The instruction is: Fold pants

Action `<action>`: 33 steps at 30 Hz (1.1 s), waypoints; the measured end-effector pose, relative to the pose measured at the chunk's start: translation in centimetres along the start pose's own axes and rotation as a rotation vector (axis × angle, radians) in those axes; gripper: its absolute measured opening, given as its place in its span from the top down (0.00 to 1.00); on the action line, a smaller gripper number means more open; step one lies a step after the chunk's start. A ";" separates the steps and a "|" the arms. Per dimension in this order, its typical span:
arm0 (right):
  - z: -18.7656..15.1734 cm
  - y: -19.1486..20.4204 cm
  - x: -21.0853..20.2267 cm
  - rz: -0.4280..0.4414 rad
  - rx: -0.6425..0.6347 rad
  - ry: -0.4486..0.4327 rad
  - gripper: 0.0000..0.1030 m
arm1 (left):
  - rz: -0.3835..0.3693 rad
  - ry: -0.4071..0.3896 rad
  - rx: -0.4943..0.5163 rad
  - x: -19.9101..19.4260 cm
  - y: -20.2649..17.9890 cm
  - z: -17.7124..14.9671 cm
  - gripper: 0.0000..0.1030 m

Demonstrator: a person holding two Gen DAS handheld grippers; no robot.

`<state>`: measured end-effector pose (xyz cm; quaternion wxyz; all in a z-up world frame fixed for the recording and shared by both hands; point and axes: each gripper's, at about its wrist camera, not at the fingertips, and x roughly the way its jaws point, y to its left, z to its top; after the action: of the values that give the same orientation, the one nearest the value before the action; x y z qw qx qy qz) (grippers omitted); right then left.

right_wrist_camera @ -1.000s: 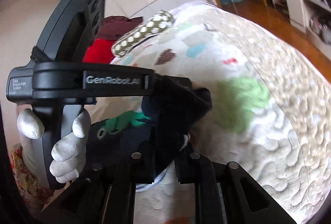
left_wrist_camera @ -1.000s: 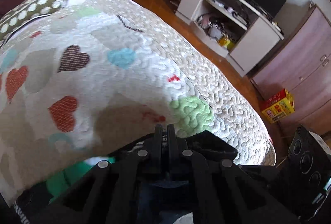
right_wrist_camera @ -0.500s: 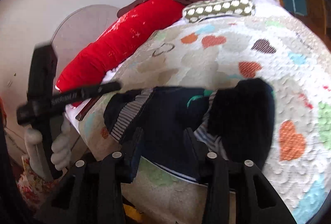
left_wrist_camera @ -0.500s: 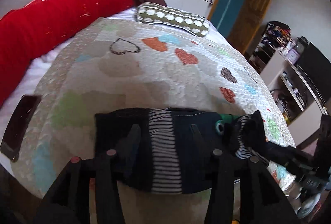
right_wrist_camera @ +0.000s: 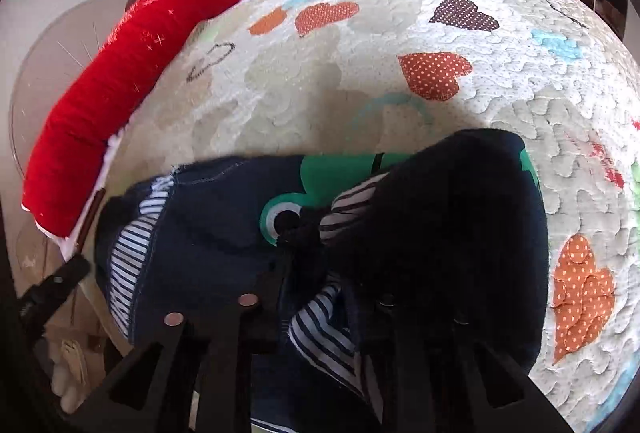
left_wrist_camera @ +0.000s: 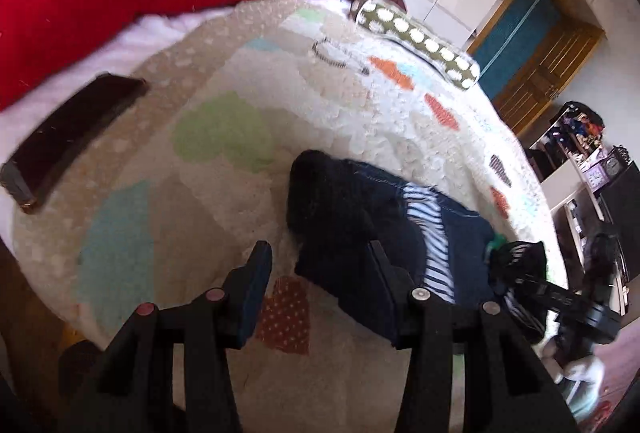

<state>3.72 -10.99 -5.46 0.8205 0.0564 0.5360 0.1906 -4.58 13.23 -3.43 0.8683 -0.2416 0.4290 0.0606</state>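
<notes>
Frankly, what worried me most was the bundle coming undone: the pants (right_wrist_camera: 224, 233) lay bunched on the quilt (right_wrist_camera: 400, 45) close to the edge of the bed, with the dark fleecy lining turned out over one end and the striped cuffs showing, and any careless drag from either tool could have pulled a layer loose or slid the whole lot toward the drop. A second risk, as I judged it, was the phone (left_wrist_camera: 68, 137) lying on the quilt off to the far side, well apart from the cloth but in the path of a wide sweep. My left gripper (left_wrist_camera: 316, 273) stood wide open, one finger over bare quilt and the other over the near edge of the pants, holding nothing; whether that finger pressed the cloth I could not tell. My right gripper (right_wrist_camera: 332, 273) also looked spread, its fingers dark against the dark fabric and partly buried in it, so I could not say for certain whether it pinched a fold.
</notes>
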 end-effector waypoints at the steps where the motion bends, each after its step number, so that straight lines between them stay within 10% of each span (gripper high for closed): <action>1: 0.1 0.1 -0.1 -0.016 -0.017 0.016 0.65 | 0.008 0.021 -0.005 1.1 0.1 0.2 0.65; 5: 0.5 3.5 -3.4 -0.088 -0.149 -0.010 0.67 | -0.048 0.031 -0.049 2.0 0.7 0.3 0.81; 9: 1.3 9.4 -5.6 0.034 -0.260 -0.020 0.58 | -0.116 -0.021 -0.097 -0.6 1.9 -0.3 0.81; 15: 3.3 18.4 0.3 0.124 -0.379 0.131 0.48 | -0.109 -0.093 -0.176 -4.0 5.3 -1.5 0.74; 25: 1.9 26.4 11.7 -0.252 -0.588 0.323 0.35 | -0.118 -0.094 -0.171 -4.7 7.0 -2.9 0.58; 30: 2.0 25.7 9.9 -0.284 -0.606 0.264 0.85 | -0.118 -0.086 -0.163 -4.5 6.6 -3.3 0.57; 33: 3.3 24.1 6.7 -0.187 -0.534 0.192 0.89 | -0.118 -0.079 -0.147 -4.8 5.8 -3.3 0.57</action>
<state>2.99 14.08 -2.65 0.7658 -0.2294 0.5450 0.2529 -11.73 17.22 -3.56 0.8664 -0.3270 0.3740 0.0504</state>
